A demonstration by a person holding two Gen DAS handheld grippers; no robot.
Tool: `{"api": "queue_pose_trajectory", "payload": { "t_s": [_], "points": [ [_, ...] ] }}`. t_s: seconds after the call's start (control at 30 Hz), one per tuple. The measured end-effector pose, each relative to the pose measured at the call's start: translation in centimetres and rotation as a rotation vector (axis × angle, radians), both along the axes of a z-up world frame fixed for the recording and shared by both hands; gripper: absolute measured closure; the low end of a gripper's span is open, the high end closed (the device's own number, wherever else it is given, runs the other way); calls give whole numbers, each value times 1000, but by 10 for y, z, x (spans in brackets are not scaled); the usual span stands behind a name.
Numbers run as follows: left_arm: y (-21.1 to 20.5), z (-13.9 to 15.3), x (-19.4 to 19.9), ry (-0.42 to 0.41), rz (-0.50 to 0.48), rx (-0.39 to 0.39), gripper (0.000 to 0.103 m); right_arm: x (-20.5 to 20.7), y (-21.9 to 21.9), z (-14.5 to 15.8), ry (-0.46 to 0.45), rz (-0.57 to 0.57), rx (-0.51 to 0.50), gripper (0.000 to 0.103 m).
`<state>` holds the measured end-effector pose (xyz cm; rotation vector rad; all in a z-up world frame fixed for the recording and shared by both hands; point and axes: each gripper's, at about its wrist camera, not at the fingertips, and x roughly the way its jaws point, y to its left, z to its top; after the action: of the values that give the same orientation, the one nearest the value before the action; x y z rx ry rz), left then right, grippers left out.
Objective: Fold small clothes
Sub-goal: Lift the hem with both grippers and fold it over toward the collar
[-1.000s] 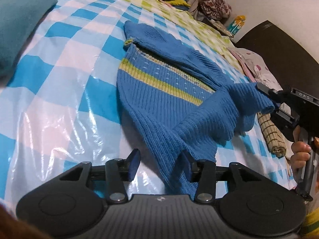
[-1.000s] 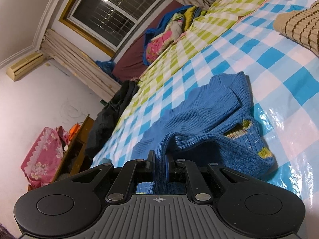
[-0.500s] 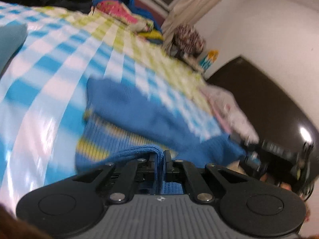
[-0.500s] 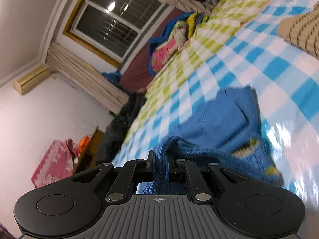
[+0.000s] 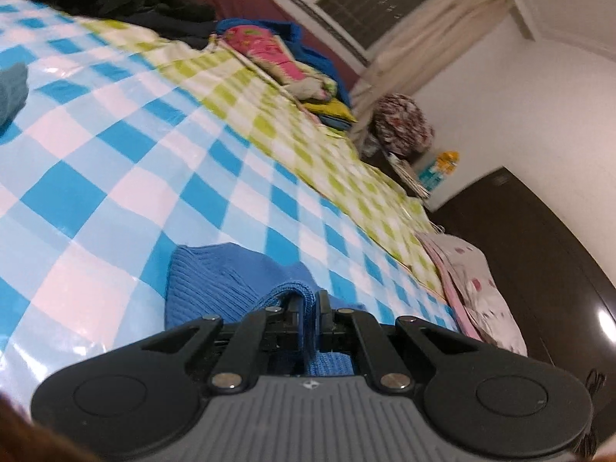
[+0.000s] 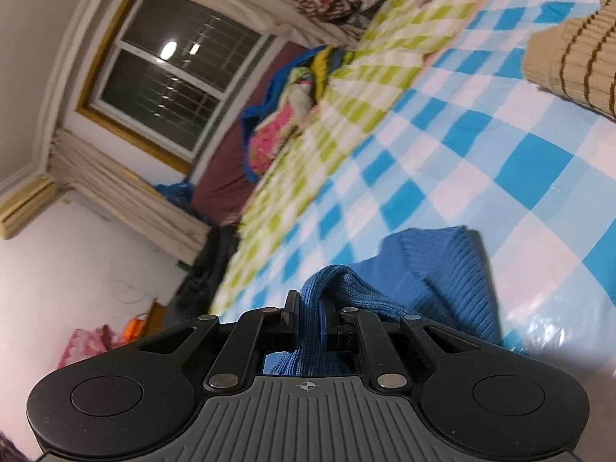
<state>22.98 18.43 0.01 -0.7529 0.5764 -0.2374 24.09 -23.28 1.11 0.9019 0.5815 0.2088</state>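
A small blue knit sweater [image 5: 215,281] lies on the blue-and-white checked bed cover [image 5: 115,177]. My left gripper [image 5: 306,304] is shut on a bunched fold of the sweater's edge, lifted above the bed. My right gripper [image 6: 309,308] is shut on another fold of the same sweater [image 6: 435,265], which hangs down behind the jaws. Most of the sweater's body, with its yellow stripes, is hidden below both grippers.
A tan striped folded garment [image 6: 569,61] lies at the right of the bed. A green checked sheet [image 5: 315,134], a pile of colourful bedding [image 5: 285,57] and a teal cloth [image 5: 11,88] lie farther off. A dark headboard [image 5: 539,254] stands at the right.
My left gripper was open over the sweater's hem, then shut on it. Both grippers have lifted and swung forward with the sweater, so less of it shows on the bed.
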Motion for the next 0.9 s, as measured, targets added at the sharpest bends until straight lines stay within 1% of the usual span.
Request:
{"api": "queue_pose_trajectory", "payload": {
  "t_s": [0.1, 0.23, 0.37, 0.43, 0.5, 0.63, 0.7, 0.8, 0.9],
  "points": [
    [0, -7, 8, 6, 17, 9, 92, 11, -3, -10, 25, -12, 10, 93],
    [3, -13, 18, 24, 48, -2, 92, 20, -5, -19, 45, -31, 5, 93],
    [9, -20, 27, 50, 97, -33, 92, 27, -7, -27, 68, -40, 11, 93],
    [12, -24, 29, 66, 120, -48, 92, 28, -7, -28, 67, -35, 13, 89],
    [14, -27, 27, 73, 148, -52, 92, 28, -7, -27, 64, -31, 12, 89],
    [16, -27, 20, 70, 192, -31, 92, 28, -5, -22, 49, -16, -14, 89],
    [18, -26, 19, 69, 210, -28, 92, 28, -5, -21, 43, -5, -18, 86],
    [20, -23, 18, 65, 224, -21, 91, 26, -4, -18, 34, -5, -31, 76],
    [20, -20, 15, 59, 237, -8, 91, 24, -4, -16, 25, -11, -42, 75]
  ]
}}
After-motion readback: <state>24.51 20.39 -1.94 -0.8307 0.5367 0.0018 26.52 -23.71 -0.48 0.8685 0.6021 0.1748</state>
